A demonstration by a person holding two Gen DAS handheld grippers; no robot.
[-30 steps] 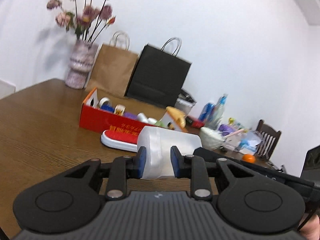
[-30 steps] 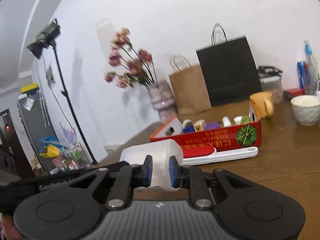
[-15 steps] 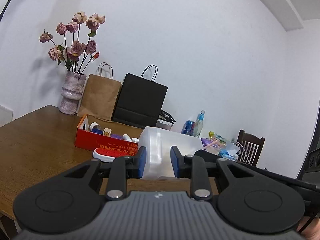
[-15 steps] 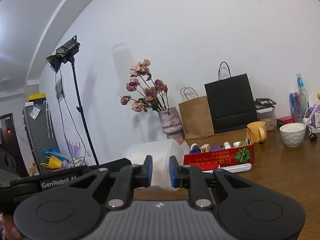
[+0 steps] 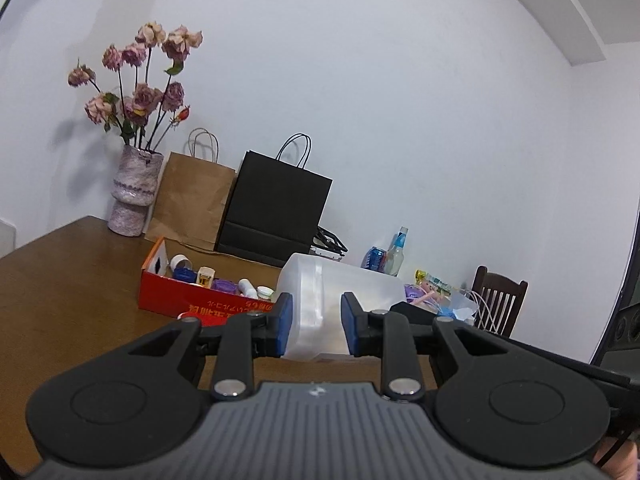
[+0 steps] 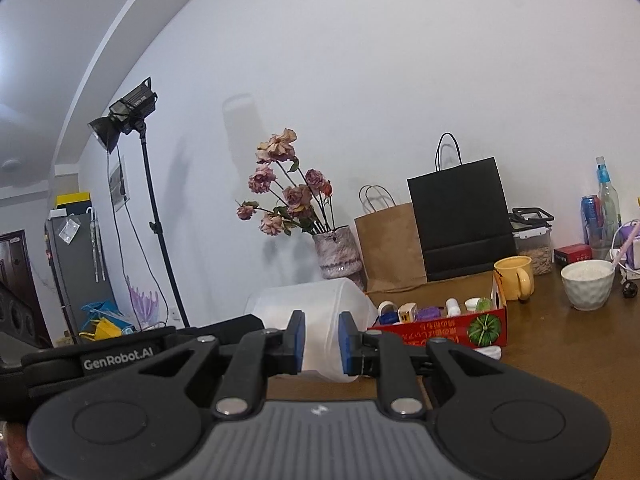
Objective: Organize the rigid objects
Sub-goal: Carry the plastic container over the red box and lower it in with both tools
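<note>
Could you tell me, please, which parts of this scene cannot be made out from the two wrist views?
- Left wrist view: the clear plastic container hides part of the red box; the left claw hides the container's underside.
- Right wrist view: the right claw hides the container's lower edge.
- Both views: the box's small items are too small to name.

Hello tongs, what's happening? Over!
Left tongs and right tongs both shut on the clear plastic tub. Tub lifted above the table. Red box ahead, nothing blocking.
</note>
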